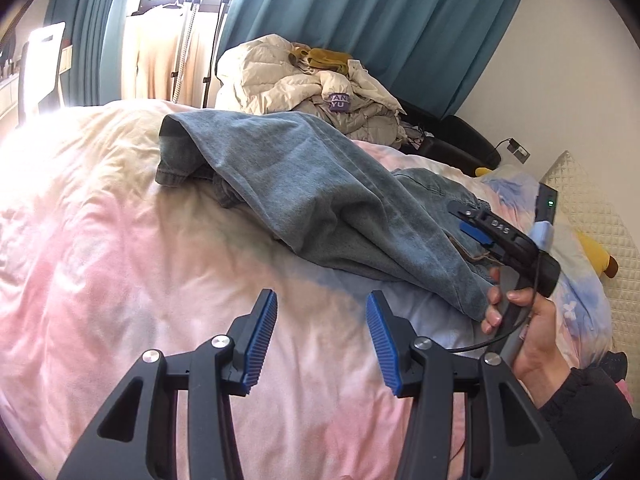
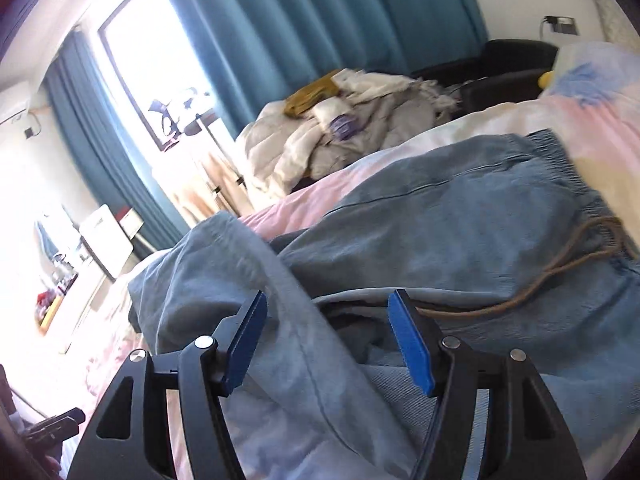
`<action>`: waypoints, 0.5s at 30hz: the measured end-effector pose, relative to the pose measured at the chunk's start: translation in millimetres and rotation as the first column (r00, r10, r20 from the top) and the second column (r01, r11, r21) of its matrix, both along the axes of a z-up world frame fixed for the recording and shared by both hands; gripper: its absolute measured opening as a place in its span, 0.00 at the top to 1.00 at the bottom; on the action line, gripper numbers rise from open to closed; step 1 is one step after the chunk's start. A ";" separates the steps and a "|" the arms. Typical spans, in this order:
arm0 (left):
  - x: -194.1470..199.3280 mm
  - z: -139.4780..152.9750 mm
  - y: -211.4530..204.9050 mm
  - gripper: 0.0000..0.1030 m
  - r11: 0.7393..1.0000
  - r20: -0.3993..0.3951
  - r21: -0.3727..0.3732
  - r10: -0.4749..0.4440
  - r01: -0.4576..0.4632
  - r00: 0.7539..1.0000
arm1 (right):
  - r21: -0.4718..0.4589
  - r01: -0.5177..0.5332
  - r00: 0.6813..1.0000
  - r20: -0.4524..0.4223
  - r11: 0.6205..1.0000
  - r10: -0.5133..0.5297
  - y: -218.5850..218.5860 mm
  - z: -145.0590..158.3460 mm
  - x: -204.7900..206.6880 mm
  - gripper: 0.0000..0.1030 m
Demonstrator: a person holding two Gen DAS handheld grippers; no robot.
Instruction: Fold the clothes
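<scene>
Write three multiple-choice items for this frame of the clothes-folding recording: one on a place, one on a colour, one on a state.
1. Where do the blue trousers lie?
A. on the bed cover
B. on a chair
C. on the floor

2. What colour are the curtains?
A. red
B. teal
C. white

3. How is the left gripper?
A. shut on the trousers
B. shut on a hanger
C. open, holding nothing

Answers: 1 A, the trousers are spread over the pink and white cover; 2 B, teal folds hang behind the bed; 3 C, only bare cover shows between its blue pads.
</scene>
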State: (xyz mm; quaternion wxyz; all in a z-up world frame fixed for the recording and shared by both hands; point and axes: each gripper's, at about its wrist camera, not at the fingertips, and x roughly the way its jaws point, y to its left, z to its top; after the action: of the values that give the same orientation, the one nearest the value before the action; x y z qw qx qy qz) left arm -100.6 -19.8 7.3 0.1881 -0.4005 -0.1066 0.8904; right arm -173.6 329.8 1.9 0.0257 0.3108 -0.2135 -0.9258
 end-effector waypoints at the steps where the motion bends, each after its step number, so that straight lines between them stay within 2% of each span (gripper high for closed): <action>1: -2.8 -2.4 -2.3 0.54 1.000 0.003 0.001 0.009 -0.009 1.000 | -0.002 -0.014 1.000 0.005 1.000 0.014 -8.8 -6.1 -14.6 0.38; 7: -21.0 -20.4 -10.6 0.54 0.999 0.039 0.037 0.015 -0.016 0.999 | -0.087 -0.092 0.996 0.005 0.992 0.093 -36.8 -35.0 -85.4 0.38; 10: -29.4 -28.9 -10.5 0.54 0.999 0.051 0.050 0.012 -0.014 0.999 | -0.099 -0.145 0.989 0.027 0.985 0.148 -48.5 -45.0 -115.0 0.38; 13: -39.1 -36.8 -10.3 0.54 0.997 0.065 0.073 0.006 -0.011 0.998 | -0.076 -0.218 0.976 -0.017 0.973 0.217 -64.2 -44.8 -122.5 0.39; 14: -41.8 -38.8 -10.0 0.54 0.997 0.072 0.076 0.004 -0.009 0.997 | -0.068 -0.225 0.974 -0.023 0.972 0.224 -68.1 -43.9 -121.9 0.46; 15: -43.2 -40.2 -9.9 0.54 0.997 0.079 0.080 0.003 -0.009 0.997 | -0.062 -0.229 0.974 -0.021 0.972 0.228 -71.8 -43.0 -121.3 0.59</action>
State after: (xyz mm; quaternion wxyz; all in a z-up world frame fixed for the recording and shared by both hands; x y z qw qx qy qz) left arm -143.9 -29.7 -32.9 0.1969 -0.4268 -0.1509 0.8696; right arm -294.9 258.0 -41.0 0.1432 0.3259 -0.2057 -0.9116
